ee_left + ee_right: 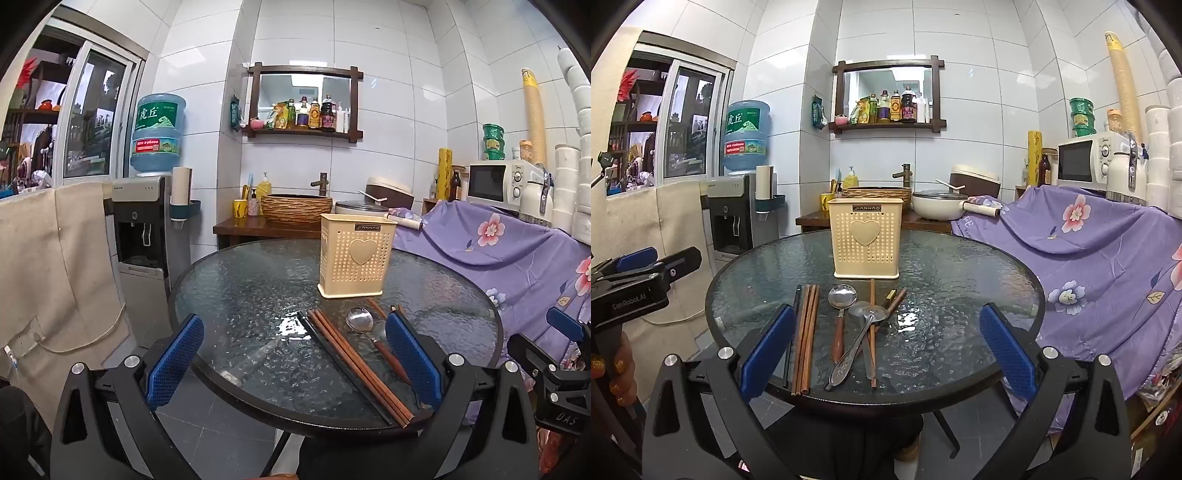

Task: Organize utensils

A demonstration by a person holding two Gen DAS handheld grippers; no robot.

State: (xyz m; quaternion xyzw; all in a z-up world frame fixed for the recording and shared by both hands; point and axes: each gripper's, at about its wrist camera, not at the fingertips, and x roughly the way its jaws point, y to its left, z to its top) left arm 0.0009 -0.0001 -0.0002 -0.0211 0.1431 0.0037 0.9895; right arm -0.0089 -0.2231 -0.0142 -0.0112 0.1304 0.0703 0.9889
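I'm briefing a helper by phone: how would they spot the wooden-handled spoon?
On the round glass table, utensils lie before the cream holder. The wooden-handled spoon lies right of the brown chopsticks; unlike the all-metal spoon beside it, its handle is reddish wood.

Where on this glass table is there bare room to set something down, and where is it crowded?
Free: the glass table to the right of the cream utensil holder, out to the rim by the purple cloth, and the strip left of the holder. Crowded: in front of the holder, where chopsticks and spoons lie side by side.
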